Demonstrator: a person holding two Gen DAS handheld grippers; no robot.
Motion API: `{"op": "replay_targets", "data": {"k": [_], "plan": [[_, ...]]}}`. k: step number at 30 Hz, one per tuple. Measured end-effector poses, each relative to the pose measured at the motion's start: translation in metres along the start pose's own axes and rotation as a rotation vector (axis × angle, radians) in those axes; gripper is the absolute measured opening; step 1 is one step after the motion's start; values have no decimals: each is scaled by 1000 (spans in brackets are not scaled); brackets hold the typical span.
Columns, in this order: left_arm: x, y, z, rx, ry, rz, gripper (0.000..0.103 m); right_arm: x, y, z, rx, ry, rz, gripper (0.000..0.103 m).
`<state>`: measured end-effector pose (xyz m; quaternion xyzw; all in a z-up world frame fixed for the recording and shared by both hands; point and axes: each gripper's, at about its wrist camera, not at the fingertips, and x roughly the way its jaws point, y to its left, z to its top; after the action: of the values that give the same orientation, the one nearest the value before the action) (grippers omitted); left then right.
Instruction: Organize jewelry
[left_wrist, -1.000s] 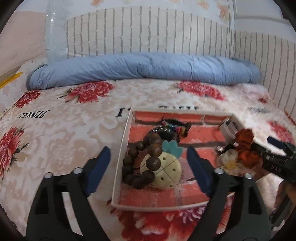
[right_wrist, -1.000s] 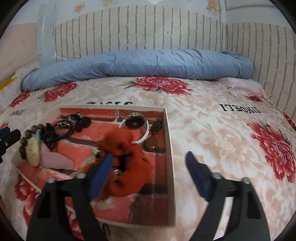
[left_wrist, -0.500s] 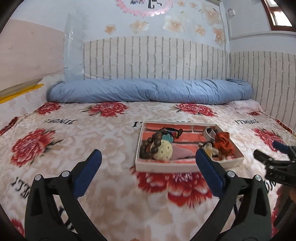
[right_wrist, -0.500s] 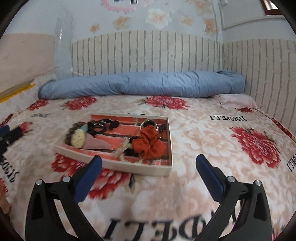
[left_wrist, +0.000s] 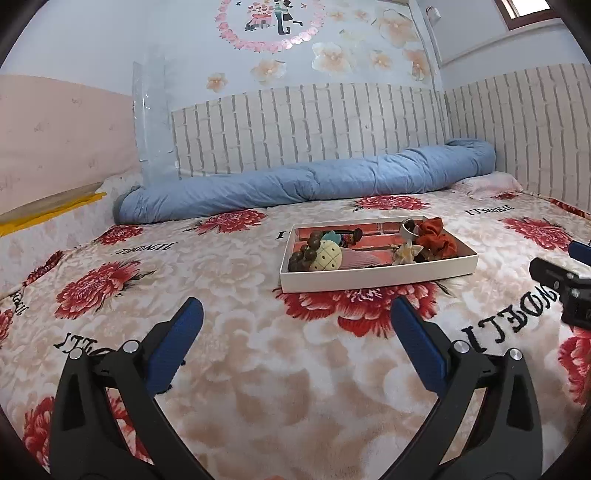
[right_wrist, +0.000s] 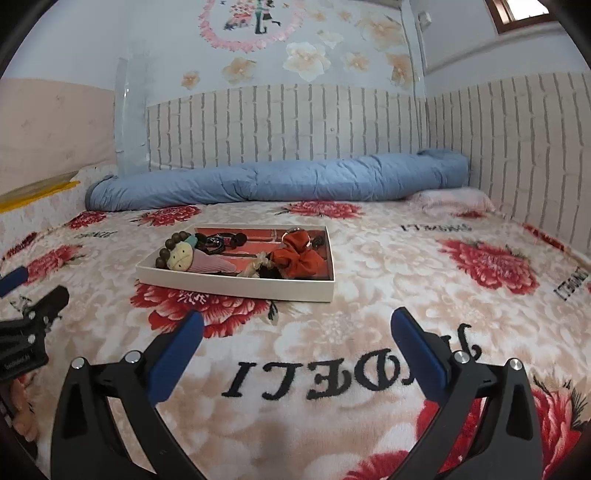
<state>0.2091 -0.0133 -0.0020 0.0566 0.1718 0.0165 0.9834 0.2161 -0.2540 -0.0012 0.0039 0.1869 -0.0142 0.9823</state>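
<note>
A shallow white tray (left_wrist: 376, 275) (right_wrist: 236, 286) sits on the flowered bedspread. It holds a brown bead bracelet (left_wrist: 304, 251) (right_wrist: 168, 249), a pineapple-shaped clip (left_wrist: 327, 254) (right_wrist: 180, 256), a pink clip (right_wrist: 214, 264), an orange scrunchie (left_wrist: 434, 236) (right_wrist: 297, 254), black hair ties (right_wrist: 221, 240) and a cream flower piece (left_wrist: 406, 253). My left gripper (left_wrist: 295, 321) is open and empty, well short of the tray. My right gripper (right_wrist: 295, 328) is open and empty, also short of the tray.
A long rolled blue quilt (left_wrist: 306, 184) (right_wrist: 277, 181) lies along the brick-pattern headboard wall. A pink pillow (right_wrist: 452, 199) lies at the far right. The right gripper's tip (left_wrist: 561, 280) shows at the left view's right edge.
Both grippers have drawn back and up from the tray, which now looks small and far. Both stay open and empty. The tray's contents have not moved.
</note>
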Motion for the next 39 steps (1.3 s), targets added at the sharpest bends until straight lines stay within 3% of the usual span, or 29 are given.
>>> {"op": "replay_targets", "data": {"k": [7, 39], "plan": [[5, 7, -4, -29, 24, -2, 98, -8, 10, -8, -40, -44, 11, 99], [7, 3, -7, -18, 22, -2, 98, -4, 3, -9, -8, -31, 2, 99]]}}
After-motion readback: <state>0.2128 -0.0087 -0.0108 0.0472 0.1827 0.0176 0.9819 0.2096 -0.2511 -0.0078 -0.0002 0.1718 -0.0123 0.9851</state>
